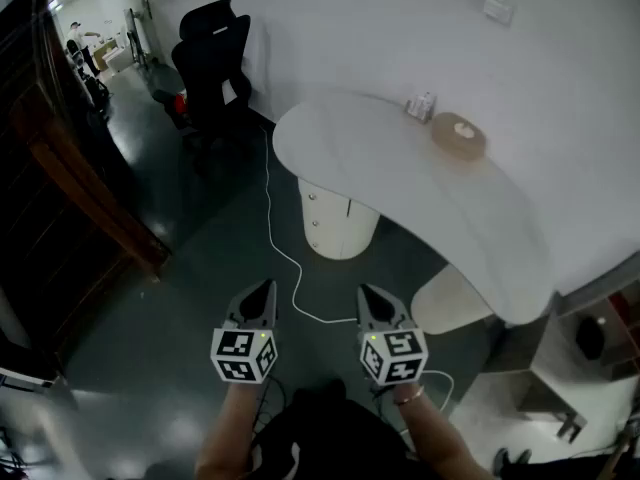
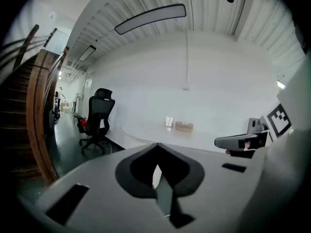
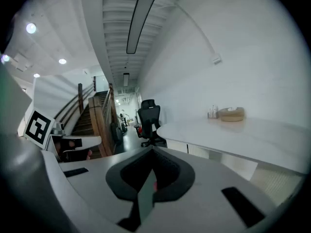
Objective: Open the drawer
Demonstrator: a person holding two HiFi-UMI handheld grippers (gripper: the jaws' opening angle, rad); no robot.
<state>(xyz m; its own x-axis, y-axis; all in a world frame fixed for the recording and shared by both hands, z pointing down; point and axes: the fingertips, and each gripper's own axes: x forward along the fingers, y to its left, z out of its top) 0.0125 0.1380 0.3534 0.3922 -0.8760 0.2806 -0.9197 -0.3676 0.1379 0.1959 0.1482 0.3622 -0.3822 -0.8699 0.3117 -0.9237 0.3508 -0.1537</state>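
A white curved desk (image 1: 420, 183) stands ahead on a rounded white drawer pedestal (image 1: 338, 223), whose front shows two small knobs. Both grippers hover over the dark floor, well short of the pedestal and apart from it. My left gripper (image 1: 262, 290) has its jaws closed to a point with nothing between them; the same shows in the left gripper view (image 2: 156, 148). My right gripper (image 1: 371, 294) is beside it, jaws also together and empty (image 3: 151, 152). The desk top appears ahead in both gripper views (image 2: 160, 132) (image 3: 233, 130).
A black office chair (image 1: 212, 53) stands at the desk's far left end. A white cable (image 1: 288, 266) trails over the floor toward the grippers. A wooden staircase (image 1: 85, 193) runs along the left. A round tan box (image 1: 459, 135) and a small pack (image 1: 421, 104) sit on the desk.
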